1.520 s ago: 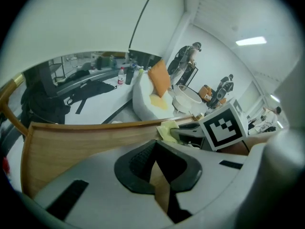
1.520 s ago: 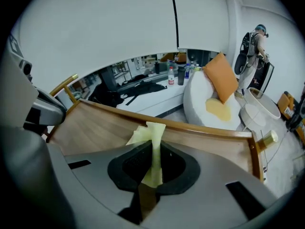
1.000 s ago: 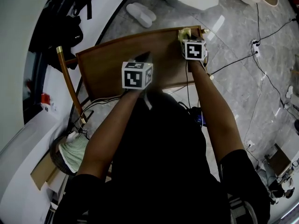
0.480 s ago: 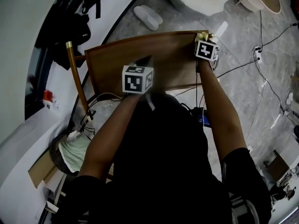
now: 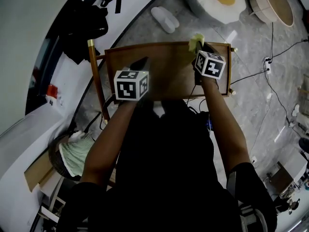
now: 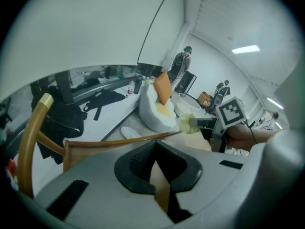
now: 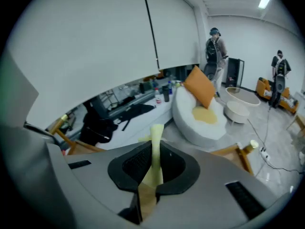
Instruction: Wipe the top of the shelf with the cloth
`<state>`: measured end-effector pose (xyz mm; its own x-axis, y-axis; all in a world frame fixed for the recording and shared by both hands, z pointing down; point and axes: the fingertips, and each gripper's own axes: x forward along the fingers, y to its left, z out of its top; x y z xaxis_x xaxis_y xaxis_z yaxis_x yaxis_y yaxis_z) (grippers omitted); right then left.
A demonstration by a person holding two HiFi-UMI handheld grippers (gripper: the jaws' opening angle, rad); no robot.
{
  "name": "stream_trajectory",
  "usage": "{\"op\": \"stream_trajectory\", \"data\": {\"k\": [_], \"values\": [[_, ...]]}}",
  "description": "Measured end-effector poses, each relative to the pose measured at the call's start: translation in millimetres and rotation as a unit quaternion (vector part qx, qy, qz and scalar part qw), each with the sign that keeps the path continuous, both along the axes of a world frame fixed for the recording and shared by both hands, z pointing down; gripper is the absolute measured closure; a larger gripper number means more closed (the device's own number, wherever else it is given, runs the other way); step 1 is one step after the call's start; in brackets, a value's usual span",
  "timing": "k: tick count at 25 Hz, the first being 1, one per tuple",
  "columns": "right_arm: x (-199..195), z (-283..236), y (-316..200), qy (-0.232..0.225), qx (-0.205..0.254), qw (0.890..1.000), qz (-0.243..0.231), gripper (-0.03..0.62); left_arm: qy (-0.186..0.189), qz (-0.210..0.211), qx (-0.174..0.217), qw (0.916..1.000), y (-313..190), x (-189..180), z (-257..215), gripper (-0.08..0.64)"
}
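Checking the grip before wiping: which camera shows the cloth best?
The right gripper view: the cloth stands pinched between shut jaws, close up. The head view shows only a yellow tuft at the far edge of the shelf; the left gripper view shows it small, side-on.

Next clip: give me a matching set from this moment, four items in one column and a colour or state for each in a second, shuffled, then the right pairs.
Items
1. cloth
2. left gripper
3. right gripper
4. shelf top

Colour or state
A. brown wood
B. jaws together, nothing between them
C. pale yellow-green
D. jaws shut on the cloth

Pairs: 1-C, 2-B, 3-D, 4-A
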<state>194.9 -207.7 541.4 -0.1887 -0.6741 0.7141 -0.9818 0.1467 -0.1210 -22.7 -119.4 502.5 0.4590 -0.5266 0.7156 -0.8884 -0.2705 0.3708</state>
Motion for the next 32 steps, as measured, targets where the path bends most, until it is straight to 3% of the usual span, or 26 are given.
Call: {"op": "stream_trajectory", "data": {"k": [7,14,23,32], "values": [[-190.7,-24.8,36.5,-0.109,0.0,0.99,-0.091,0.549,-0.007,-0.047,0.01,0.9988,14.4,-99.4,-20.7,0.549],[-316.6,12.7,69.6,-0.13,-0.045,0.978,-0.16,0.549,-0.012,-0.079,0.008,0.9968,37.6,-173.0,-21.2,0.549],[-384.4,84.1,100.5,-0.107,-0.112,0.967,-0.2,0.549,-0.001,-0.086,-0.001,0.9963,60.8,-207.2,-7.8,0.549],[-394.4,99.3,102.3,-0.044,-0.098,0.959,-0.263,0.549,0.01,-0.072,-0.015,0.9973,70.5,-195.4,3.2,0.549]]}}
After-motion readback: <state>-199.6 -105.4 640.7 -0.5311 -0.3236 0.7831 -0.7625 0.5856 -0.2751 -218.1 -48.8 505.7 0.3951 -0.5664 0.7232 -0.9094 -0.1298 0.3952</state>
